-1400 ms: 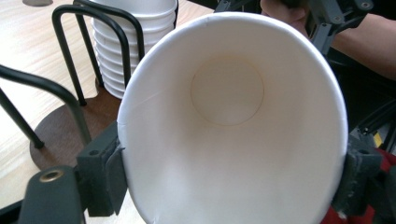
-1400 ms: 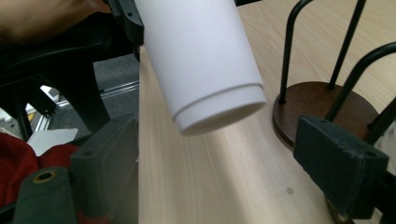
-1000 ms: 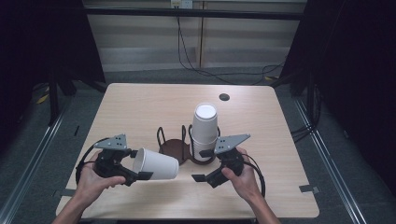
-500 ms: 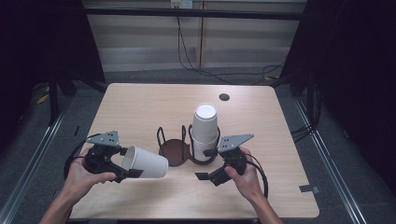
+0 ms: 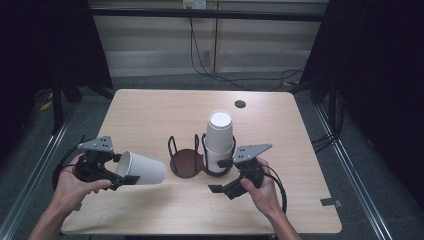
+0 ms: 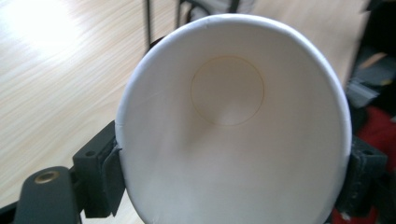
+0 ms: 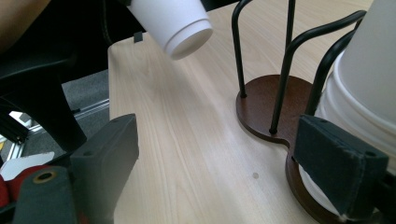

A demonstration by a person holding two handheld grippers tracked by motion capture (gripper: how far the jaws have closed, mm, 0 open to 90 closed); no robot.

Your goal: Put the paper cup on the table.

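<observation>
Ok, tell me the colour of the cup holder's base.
Dark brown base, clearest in the right gripper view.

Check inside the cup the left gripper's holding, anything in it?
Nothing visible: the white cup looks empty down to its round bottom. The left gripper grips it near the rim, lying sideways. The near inner wall is cropped.

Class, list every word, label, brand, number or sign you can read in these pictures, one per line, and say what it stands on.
None can be read.
The paper cup in the left gripper is plain white inside and out.
The stack of cups in the wire cup holder is unprinted.
The table bears no writing.
</observation>
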